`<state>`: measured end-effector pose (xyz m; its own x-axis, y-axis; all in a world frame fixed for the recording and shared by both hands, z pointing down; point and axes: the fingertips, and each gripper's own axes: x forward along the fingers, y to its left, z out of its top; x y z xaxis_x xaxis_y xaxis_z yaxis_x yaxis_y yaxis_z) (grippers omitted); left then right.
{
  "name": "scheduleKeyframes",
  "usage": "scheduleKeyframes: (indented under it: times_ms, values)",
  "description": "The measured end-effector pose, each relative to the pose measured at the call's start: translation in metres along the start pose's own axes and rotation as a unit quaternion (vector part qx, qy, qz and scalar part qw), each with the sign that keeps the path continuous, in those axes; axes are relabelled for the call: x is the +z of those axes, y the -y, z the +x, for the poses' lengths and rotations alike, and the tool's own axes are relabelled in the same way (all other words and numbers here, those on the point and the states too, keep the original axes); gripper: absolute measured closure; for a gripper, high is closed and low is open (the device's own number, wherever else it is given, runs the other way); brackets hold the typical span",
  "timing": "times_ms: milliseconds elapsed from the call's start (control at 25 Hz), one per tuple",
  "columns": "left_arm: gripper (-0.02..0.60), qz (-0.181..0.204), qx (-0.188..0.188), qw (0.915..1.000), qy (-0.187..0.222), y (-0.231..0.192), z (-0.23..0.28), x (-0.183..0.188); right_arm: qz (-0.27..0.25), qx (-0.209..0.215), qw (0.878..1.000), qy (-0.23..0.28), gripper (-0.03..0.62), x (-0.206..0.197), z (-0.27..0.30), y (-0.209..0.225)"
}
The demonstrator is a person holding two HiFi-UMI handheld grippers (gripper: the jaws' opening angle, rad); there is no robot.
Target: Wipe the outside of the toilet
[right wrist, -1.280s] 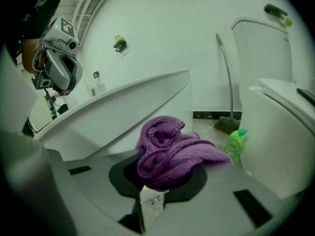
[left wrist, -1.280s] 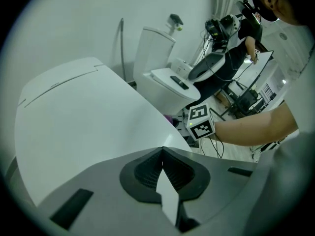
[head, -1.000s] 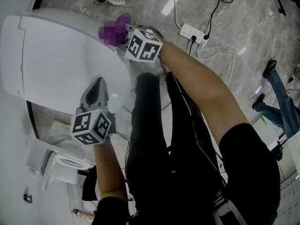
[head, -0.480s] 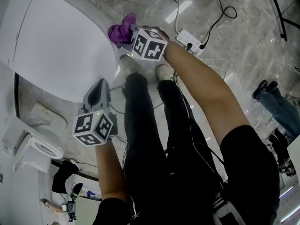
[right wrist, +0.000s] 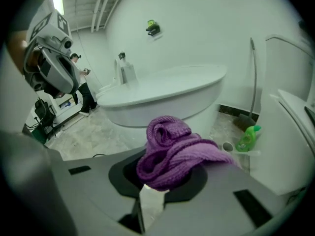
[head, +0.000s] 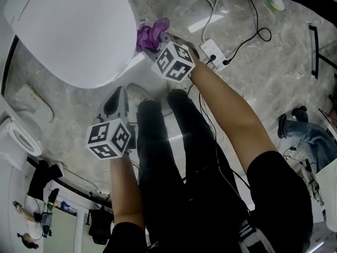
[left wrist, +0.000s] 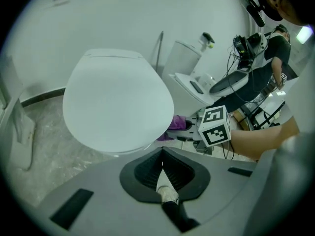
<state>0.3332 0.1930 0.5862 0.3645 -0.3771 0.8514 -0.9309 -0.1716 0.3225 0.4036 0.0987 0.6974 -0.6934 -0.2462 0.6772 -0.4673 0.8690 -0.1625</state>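
Note:
A white toilet (head: pixel 73 30) with its lid down fills the upper left of the head view. My right gripper (head: pixel 156 40) is shut on a purple knitted cloth (head: pixel 150 35) right at the bowl's right flank, just under the lid's edge. In the right gripper view the cloth (right wrist: pixel 170 151) bunches over the jaws, with the toilet's side (right wrist: pixel 167 100) close behind it. My left gripper (head: pixel 116 96) hovers over the floor in front of the toilet, shut with nothing in it. The left gripper view shows the lid (left wrist: pixel 118 100) from above, with the cloth (left wrist: pixel 176 124) at its lower right.
A power strip (head: pixel 213 51) and cables lie on the marble floor to the right of the toilet. A green bottle (right wrist: pixel 247 137) and a long-handled tool (right wrist: pixel 253 77) stand by the wall. A second toilet (head: pixel 18 138) is at the left. My own legs (head: pixel 158 141) stand close below.
The toilet has slid up and left in the head view. My right gripper, with the cloth, has stayed against the bowl's side and moved round it. The left gripper keeps its place below.

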Motion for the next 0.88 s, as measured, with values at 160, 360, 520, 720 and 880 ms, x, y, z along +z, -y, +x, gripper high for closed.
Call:
scheduleKeyframes:
  times_ms: [160,360,520,720,880]
  values:
    - [0.575,-0.027,0.011,0.9996,-0.004,-0.013,-0.007,-0.031,-0.014,0.0,0.999,-0.033,0.531,-0.005,0.004,-0.025]
    - [0.575,-0.06,0.017,0.998,0.011,-0.031,-0.023,-0.066,-0.04,0.04,0.997,-0.057,0.531,-0.012,0.023,-0.09]
    - [0.575,-0.081,0.022,0.9962,0.024,-0.047,-0.043,-0.09,-0.044,0.063,0.995,-0.063,0.531,-0.006,0.043,-0.142]
    - [0.575,-0.102,0.029,0.9936,0.039,-0.072,-0.07,-0.116,-0.051,0.071,0.994,-0.067,0.531,0.017,0.062,-0.176]
    - [0.575,-0.125,0.031,0.9905,0.048,-0.103,-0.09,-0.141,-0.041,0.067,0.995,-0.062,0.531,0.043,0.088,-0.204]
